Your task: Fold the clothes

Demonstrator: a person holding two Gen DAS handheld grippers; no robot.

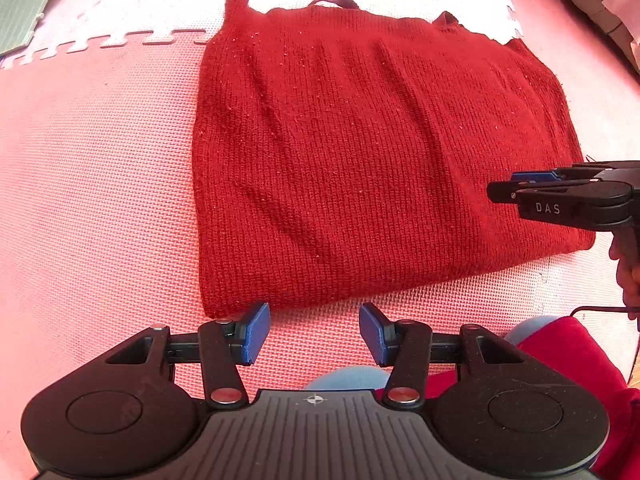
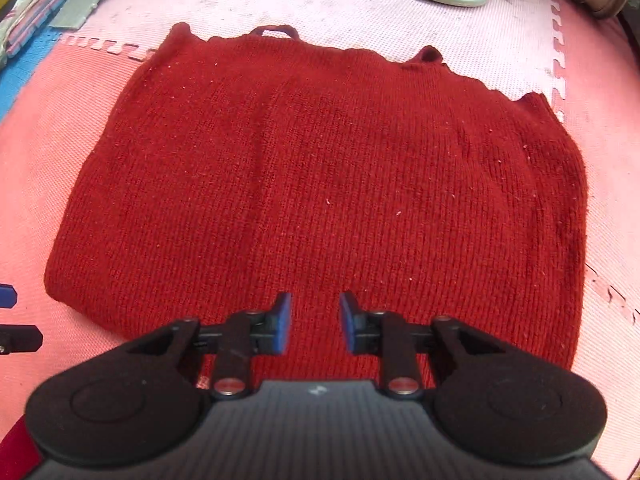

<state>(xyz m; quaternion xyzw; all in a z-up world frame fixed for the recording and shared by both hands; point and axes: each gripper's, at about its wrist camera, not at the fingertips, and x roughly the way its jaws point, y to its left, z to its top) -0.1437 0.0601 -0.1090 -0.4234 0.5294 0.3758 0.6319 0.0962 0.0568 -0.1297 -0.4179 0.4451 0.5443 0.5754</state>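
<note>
**Red sweater lying flat, both claws empty at its near edge**

Mat (image 1: 100, 200): pink foam tiles on the floor, jigsaw seams showing at the far side, paler tiles beyond. Carrying everything.

Sweater (image 1: 360, 152): red knit, lying on the mat as a thick, roughly square slab, apparently already doubled over. Near edge looking rounded, like a fold; far edge ragged, with a loop (image 2: 274, 32) and small tabs of knit poking out. Rib lines running near-to-far, so its long axis, if any, is lying that way, away from the person. Far end probably the neck or hem side; cannot tell which. Shallow creases crossing the left half.

Left claw (image 1: 314, 332): jaws standing wide, gripping nothing, hovering just short of the sweater's near-left corner, over bare mat.

Right claw (image 2: 312, 322): jaws standing moderately apart, empty, hanging over the near edge toward the right side. In the left view it is appearing side-on over the right edge (image 1: 560, 192).

Step in hand, as I judge it: taking the near edge for another fold, near over far.

To do it well:
- Be pinching every layer at each near corner, not just the top one.
- Be keeping both claws level and evenly spaced, so the edge is lifting straight.
- Be carrying it along the rib lines and laying near edge on far edge, covering the loop.
- Thick knit likely sagging in the middle; lifting low and slowly should be helping.
</note>
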